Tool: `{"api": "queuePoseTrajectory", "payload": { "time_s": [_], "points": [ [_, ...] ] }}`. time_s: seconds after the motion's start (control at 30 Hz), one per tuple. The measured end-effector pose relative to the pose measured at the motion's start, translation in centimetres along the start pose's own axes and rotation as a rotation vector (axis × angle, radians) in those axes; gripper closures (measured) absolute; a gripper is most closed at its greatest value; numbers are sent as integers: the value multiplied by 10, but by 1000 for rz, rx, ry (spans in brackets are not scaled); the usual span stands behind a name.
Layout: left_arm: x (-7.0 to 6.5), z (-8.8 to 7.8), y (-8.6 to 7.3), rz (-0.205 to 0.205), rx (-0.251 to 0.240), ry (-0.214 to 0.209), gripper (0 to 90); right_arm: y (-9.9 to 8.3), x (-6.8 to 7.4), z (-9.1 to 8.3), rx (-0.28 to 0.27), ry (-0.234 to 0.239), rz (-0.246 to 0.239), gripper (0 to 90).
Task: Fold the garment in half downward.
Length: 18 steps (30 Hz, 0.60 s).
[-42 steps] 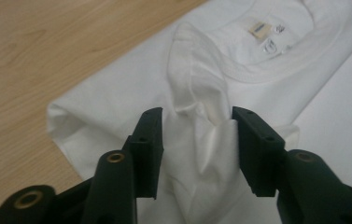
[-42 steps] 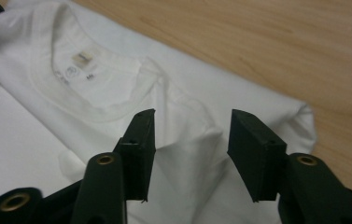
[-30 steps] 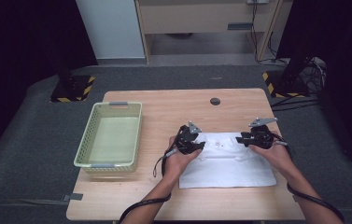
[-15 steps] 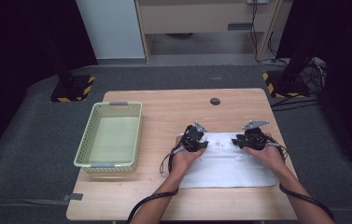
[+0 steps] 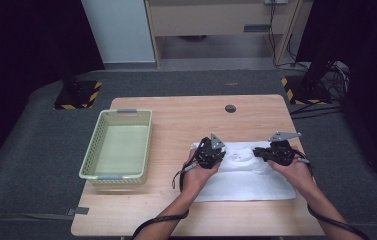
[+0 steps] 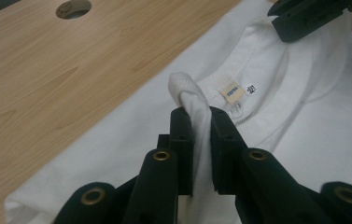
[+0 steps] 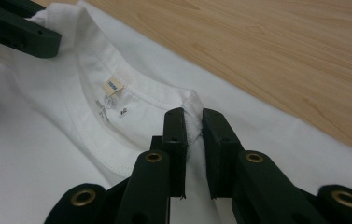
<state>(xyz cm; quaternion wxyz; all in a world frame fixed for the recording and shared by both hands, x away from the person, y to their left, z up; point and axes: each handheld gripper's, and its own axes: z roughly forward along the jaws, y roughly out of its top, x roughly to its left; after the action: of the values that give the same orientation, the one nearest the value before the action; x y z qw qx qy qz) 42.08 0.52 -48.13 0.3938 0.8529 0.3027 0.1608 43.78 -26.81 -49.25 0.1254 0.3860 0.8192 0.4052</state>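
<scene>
White T-shirt [image 5: 246, 172] lies flat on the wooden counter [image 5: 176, 117], toward its right half and near edge, as I see it in the high view; collar end faces away from me. My left tool [image 5: 211, 151] sits at the shirt's far left part, my right tool [image 5: 276, 150] at its far right part, both hands on the cloth. Pale green basket [image 5: 117, 145] stands on the counter's left side, well apart from the shirt. Small round hole [image 5: 230, 108] in the counter lies beyond the shirt. Left gripper view: my left tool [image 6: 200, 135] is pinching a raised fold of the shirt [image 6: 304, 116] at the collar's rim, jaws pressed on the cloth between them; a tan neck label [image 6: 232, 94] sits just beyond the fold inside the collar [image 6: 276, 56], and the other tool [image 6: 304, 18] grips the collar's far side at top right. Counter hole [image 6: 73, 8] shows at top left. Right gripper view: my right tool [image 7: 193, 130] is pinching a bunched bit of the collar [image 7: 131, 93] too, jaws closed on the fabric; label [image 7: 113, 85] lies to the left, the other tool [image 7: 17, 28] at top left on the shirt [image 7: 33, 163].
</scene>
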Motion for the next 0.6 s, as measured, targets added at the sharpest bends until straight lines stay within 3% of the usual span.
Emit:
{"api": "queuePoseTrajectory", "payload": {
  "time_s": [0.1,0.2,0.23,0.37,0.47,0.6],
  "points": [
    [-12,-11,-10,27,-7,-15,805,-6,10,-14,-16,18,-14,798],
    [-18,-14,-17,28,-1,-27,784,-12,17,-22,-23,34,-29,796],
    [-23,-17,-21,37,-1,-39,772,-21,26,-27,-15,48,-44,791],
    [-36,-25,-32,67,2,-55,718,-34,37,-31,7,63,-60,774],
    [-41,-25,-38,75,7,-56,649,-41,42,-33,37,60,-89,732],
    [-43,-24,-42,71,11,-72,666,-43,46,-31,48,42,-148,604]
  ]
}}
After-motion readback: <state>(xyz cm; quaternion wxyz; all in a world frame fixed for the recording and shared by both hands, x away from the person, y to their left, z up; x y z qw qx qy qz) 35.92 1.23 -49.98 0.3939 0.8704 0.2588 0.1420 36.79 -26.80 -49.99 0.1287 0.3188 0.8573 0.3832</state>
